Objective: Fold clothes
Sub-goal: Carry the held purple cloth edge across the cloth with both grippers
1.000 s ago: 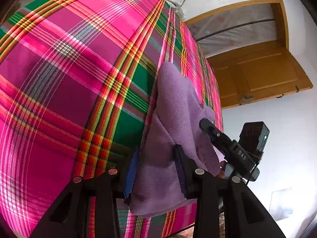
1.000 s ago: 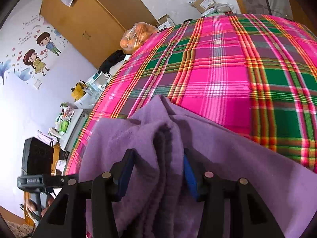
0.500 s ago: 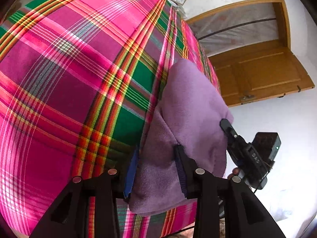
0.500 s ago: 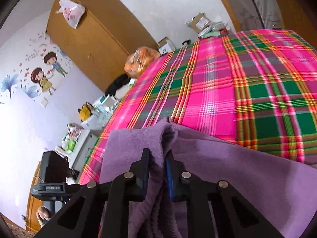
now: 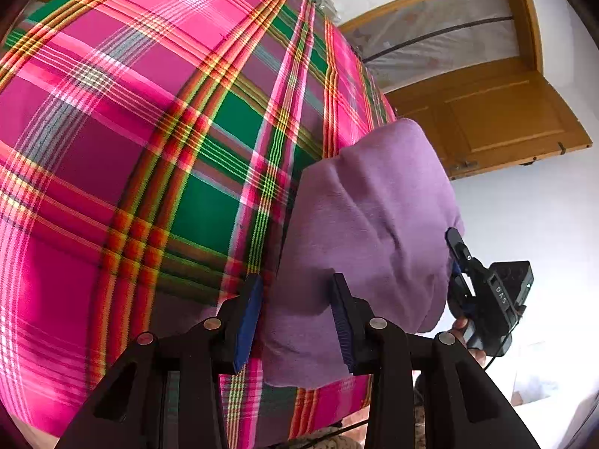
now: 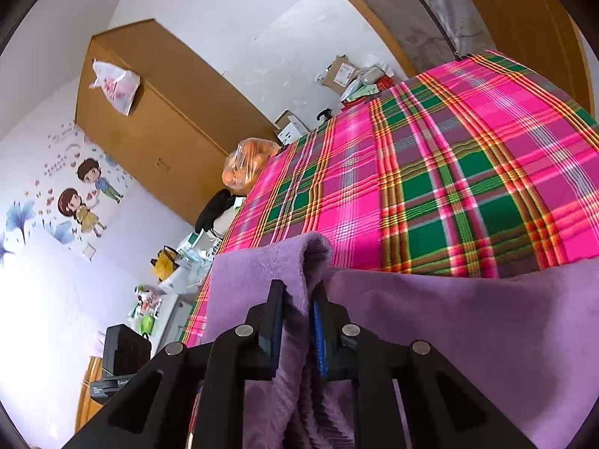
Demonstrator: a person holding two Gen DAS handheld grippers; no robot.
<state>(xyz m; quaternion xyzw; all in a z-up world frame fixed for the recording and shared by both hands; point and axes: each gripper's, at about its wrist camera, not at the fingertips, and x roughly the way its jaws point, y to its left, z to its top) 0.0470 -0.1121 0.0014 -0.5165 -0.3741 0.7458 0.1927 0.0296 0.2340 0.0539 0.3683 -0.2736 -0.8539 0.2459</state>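
Purple fleece garment (image 5: 367, 224) bunched, soft folds, on plaid bedspread (image 5: 149, 149); right gripper (image 6: 297, 299) pinches a ridge, left gripper (image 5: 295, 299) fingers wide around its edge

home bedroom | plaid bed cover (image 6: 468, 172) | wooden wardrobe (image 6: 157, 119) | cartoon wall stickers (image 6: 82, 194)

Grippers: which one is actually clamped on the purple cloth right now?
The right gripper: its pads pinch a ridge of the purple cloth. The left gripper has a wide gap, cloth lying loosely between.

Garment (image 5: 367, 224) on bedspread (image 5: 131, 131) near edge, wardrobe (image 6: 157, 119) beyond bed
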